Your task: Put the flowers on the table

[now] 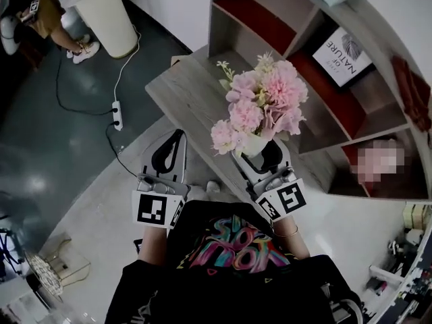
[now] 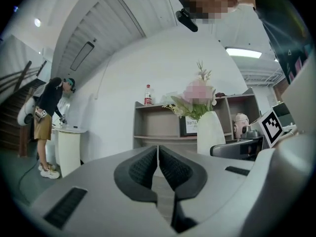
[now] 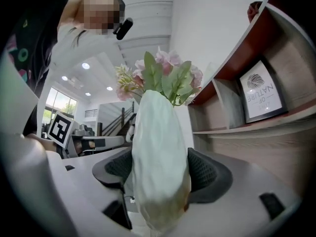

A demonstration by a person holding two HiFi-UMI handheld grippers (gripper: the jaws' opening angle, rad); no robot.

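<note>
A bunch of pink flowers [image 1: 260,103] stands in a white vase [image 3: 158,162]. My right gripper [image 1: 260,155] is shut on the vase, its dark pads pressed against both sides of the body, and it holds the vase up over the near edge of the grey wooden table [image 1: 196,93]. In the left gripper view the vase [image 2: 210,132] shows to the right with the flowers [image 2: 197,93] above it. My left gripper [image 1: 170,155] hangs beside the table's near edge, shut with nothing between its pads [image 2: 140,169].
A curved shelf unit [image 1: 351,79] with red boards stands behind the table and holds a framed picture [image 1: 341,56]. A power strip and cable [image 1: 116,113] lie on the dark floor at left. A person [image 1: 47,19] stands by a white pedestal [image 1: 104,15] far left.
</note>
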